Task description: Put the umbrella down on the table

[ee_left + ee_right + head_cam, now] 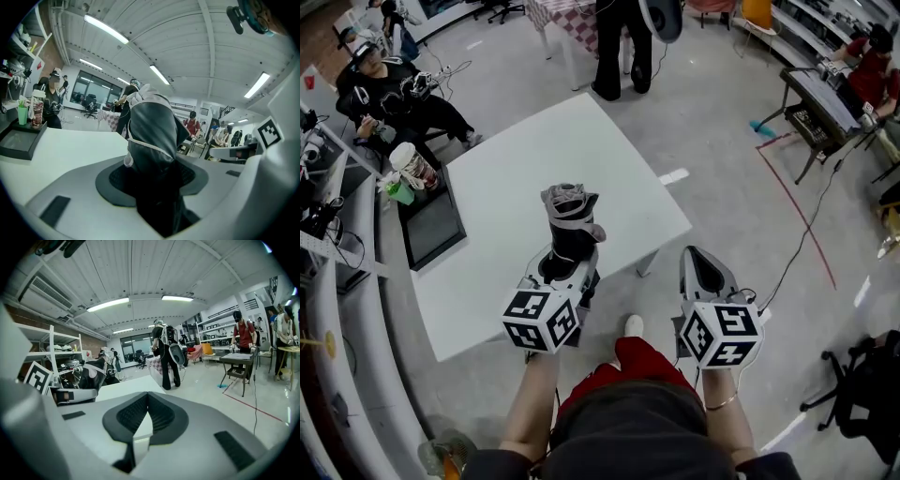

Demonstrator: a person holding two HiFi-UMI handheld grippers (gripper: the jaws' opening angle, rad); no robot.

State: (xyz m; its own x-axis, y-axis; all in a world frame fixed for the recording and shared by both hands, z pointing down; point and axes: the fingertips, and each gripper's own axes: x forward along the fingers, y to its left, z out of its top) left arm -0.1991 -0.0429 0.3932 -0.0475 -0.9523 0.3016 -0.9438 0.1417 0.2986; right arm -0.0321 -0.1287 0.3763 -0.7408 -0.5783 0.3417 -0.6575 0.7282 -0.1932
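**Item 1: umbrella**. Folded, black and grey, with a pale strap round the bundled cloth. It stands roughly upright with its crumpled top end uppermost, over the near part of the table and not lying on it. Its lower end is hidden behind the tool, so I cannot tell whether it touches the top. The left gripper view shows it as a dark column rising between the pads.

**Item 2: left gripper**. The jaws stand fairly wide and are closed on the umbrella about its middle, with the pads pressed to the cloth on both sides. Its marker cube faces the holder.

**Item 3: right gripper**. It holds nothing. Its own view shows the jaw tips meeting, with only a thin wedge of gap behind them. It is held level with the left one, just off the table's near corner and above the floor.

**Item 4: table**. White, square and set cornerwise to the holder.

**Item 5: sundries.** A black tray sits at the table's left edge. By it are a patterned tumbler and a green cup (both upright). A seated person is beyond these, and a standing person is past the far corner.
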